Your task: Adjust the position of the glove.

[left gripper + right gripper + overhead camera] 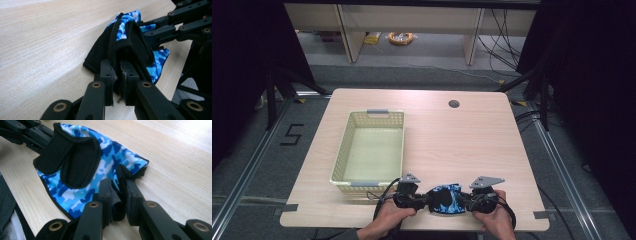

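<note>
A blue camouflage cloth piece with black trim and a black strap (446,198) lies at the near edge of the wooden table (462,140), stretched between both grippers. My left gripper (424,201) holds its left end; in the left gripper view the jaws (119,72) are shut on the black folded edge of the cloth (125,37). My right gripper (466,202) holds the right end; in the right gripper view its jaws (120,192) pinch a bunched corner of the cloth (110,152). A hand grasps each gripper from below.
A pale yellow plastic basket (343,150) with grey handles stands on the left half of the table, just beyond my left gripper. A round cable hole (454,104) sits near the table's far edge. Dark floor and rails surround the table.
</note>
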`<state>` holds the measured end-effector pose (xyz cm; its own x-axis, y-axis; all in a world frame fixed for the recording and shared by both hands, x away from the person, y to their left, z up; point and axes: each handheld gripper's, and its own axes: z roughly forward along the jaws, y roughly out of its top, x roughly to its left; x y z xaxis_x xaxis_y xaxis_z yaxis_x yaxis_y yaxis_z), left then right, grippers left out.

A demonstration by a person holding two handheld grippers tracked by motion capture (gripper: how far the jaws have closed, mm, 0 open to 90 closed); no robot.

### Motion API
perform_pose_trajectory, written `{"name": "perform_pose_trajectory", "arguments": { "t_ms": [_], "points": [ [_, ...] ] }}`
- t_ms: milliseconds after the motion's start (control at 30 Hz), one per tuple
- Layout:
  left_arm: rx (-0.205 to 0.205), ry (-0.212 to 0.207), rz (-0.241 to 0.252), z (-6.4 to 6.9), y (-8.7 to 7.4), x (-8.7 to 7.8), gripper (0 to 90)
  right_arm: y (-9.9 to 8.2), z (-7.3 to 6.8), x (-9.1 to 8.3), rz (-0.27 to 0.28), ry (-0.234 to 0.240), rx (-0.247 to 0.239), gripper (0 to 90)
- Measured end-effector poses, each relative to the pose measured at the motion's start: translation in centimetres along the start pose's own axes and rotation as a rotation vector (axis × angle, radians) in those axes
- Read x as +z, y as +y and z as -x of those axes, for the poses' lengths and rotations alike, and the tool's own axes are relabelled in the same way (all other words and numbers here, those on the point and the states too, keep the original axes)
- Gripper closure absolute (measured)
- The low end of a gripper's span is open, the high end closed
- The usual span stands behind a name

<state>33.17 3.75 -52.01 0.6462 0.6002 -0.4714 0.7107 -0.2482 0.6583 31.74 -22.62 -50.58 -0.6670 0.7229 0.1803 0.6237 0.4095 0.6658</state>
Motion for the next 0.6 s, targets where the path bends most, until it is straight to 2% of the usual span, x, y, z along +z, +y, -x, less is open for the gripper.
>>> {"name": "perform_pose_trajectory", "arguments": {
  "t_ms": [33, 100, 167, 200, 233, 367, 433, 500, 533, 567, 600],
  "points": [
    [0.002, 0.007, 0.009, 0.1, 0.0, 0.0, 83.1, 0.0, 0.1, -0.1, -0.014, 0.009, -0.001, 78.3],
    [-0.001, -0.004, 0.009, 0.1, 0.1, -0.1, 83.8, 0.1, -0.1, -0.3, -0.014, 0.017, 0.021, 78.6],
    [0.007, -0.004, 0.012, 0.1, 0.1, -0.2, 84.1, 0.1, -0.1, -0.4, -0.012, 0.015, 0.023, 78.7],
    [0.001, -0.008, 0.01, 0.0, 0.2, -0.4, 84.2, 0.1, -0.1, -0.5, 0.004, 0.019, 0.025, 78.7],
    [0.001, -0.008, 0.01, 0.0, 0.2, -0.4, 84.3, 0.1, 0.1, -0.4, 0.02, 0.02, 0.007, 78.8],
    [0.002, -0.01, 0.021, 0.0, 0.3, -0.7, 84.6, 0.2, -0.1, -0.6, 0.034, 0.023, 0.009, 78.8],
    [0.012, -0.009, 0.029, 0.0, 0.3, -1.1, 84.7, 0.3, -0.3, -0.7, 0.031, 0.026, 0.021, 78.8],
    [0.016, -0.01, 0.031, 0.1, 0.3, -1.4, 84.7, 0.4, -0.4, -0.7, 0.047, 0.029, 0.006, 78.8],
    [0.024, -0.004, 0.039, 0.2, 0.3, -1.5, 84.7, 0.4, -0.5, -0.8, 0.052, 0.03, 0.0, 78.8],
    [0.06, 0.004, 0.039, 0.2, 0.4, -1.7, 84.7, 0.5, -0.7, -0.9, 0.05, 0.031, 0.002, 78.8],
    [0.06, 0.004, 0.039, 0.2, 0.4, -1.7, 84.7, 0.5, -0.7, -0.9, 0.05, 0.031, 0.002, 78.8]
  ]
}}
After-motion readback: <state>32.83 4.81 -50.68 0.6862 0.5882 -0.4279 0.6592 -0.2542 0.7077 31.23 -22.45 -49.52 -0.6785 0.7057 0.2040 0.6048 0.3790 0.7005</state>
